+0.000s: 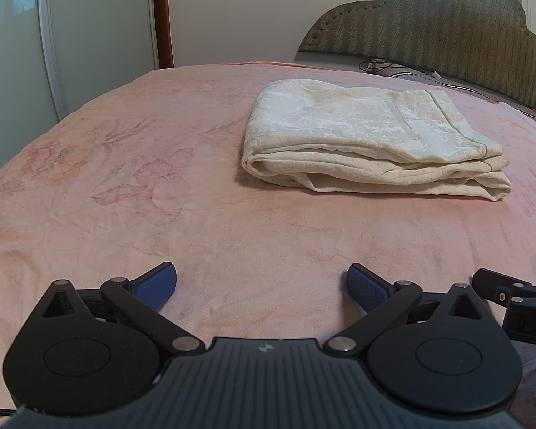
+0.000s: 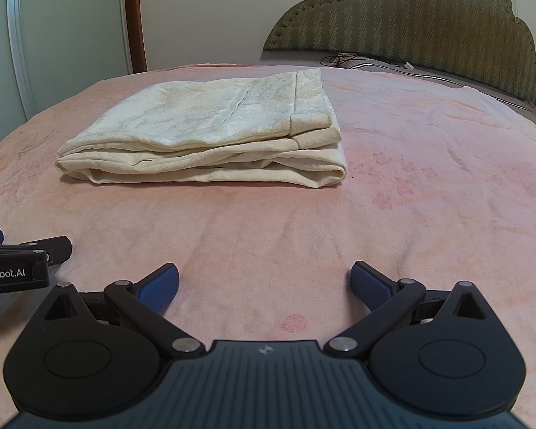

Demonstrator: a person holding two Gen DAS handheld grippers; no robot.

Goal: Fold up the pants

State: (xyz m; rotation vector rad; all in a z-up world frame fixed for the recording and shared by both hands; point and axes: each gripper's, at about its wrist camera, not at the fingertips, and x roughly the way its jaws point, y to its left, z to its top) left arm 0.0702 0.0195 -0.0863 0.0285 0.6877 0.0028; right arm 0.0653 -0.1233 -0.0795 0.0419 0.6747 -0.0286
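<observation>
Pants (image 1: 371, 139), cream, folded flat on pink bed (image 1: 125, 193) | ahead of both tongs, well apart | left tongs (image 1: 261, 287) wide open, empty | right tongs (image 2: 264, 286) wide open, empty

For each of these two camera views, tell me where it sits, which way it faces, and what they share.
Left wrist: on the left gripper, low over the pink bedspread, facing the headboard; folded cream pants ahead to the right; right gripper's edge at far right.
Right wrist: on the right gripper, same heading; pants ahead to the left; left gripper's edge at far left.
Shared: pants, bedspread, headboard; both grippers open.
</observation>
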